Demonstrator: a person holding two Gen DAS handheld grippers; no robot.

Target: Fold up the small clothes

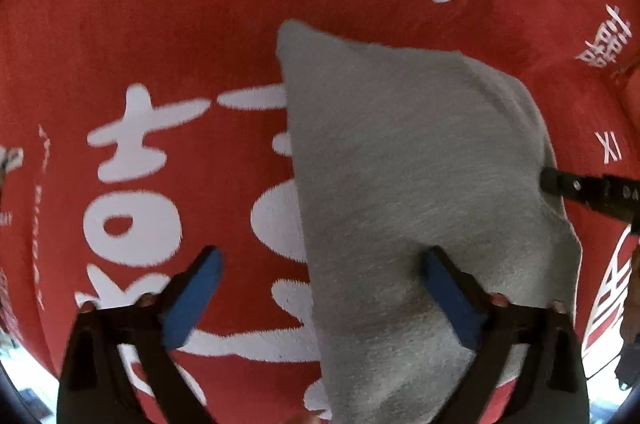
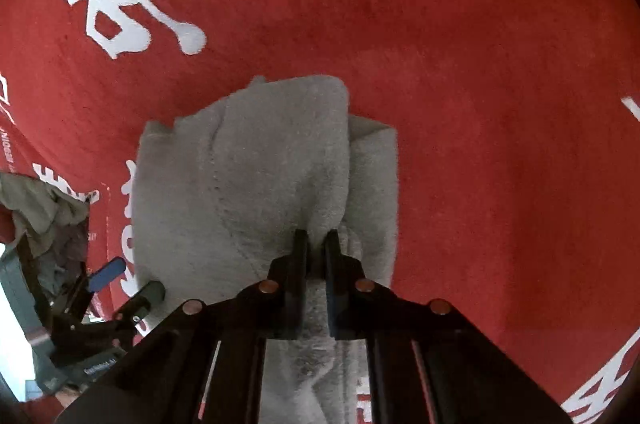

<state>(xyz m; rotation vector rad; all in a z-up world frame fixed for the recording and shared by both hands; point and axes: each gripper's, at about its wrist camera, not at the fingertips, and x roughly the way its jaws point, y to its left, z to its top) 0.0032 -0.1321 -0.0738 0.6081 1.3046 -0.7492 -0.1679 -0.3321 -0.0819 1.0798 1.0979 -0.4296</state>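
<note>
A small grey garment (image 1: 420,163) lies folded on a red mat with large white characters (image 1: 180,23). My left gripper (image 1: 324,268) points straight down at it, open wide. Its right blue pad (image 1: 448,288) is over the cloth and its left pad (image 1: 196,292) is over bare mat, so the garment's left edge runs between them. My right gripper (image 2: 316,244) is shut on a pinched ridge of the grey garment (image 2: 248,175) at its near edge. Its dark fingers (image 1: 560,183) enter the left wrist view from the right. The left gripper (image 2: 136,278) shows at the lower left of the right wrist view.
A heap of greenish and grey clothes (image 2: 40,207) lies at the left edge of the red mat (image 2: 480,103). The mat stretches far and to the right of the garment. A bright floor strip shows at the lower left, past the mat's edge.
</note>
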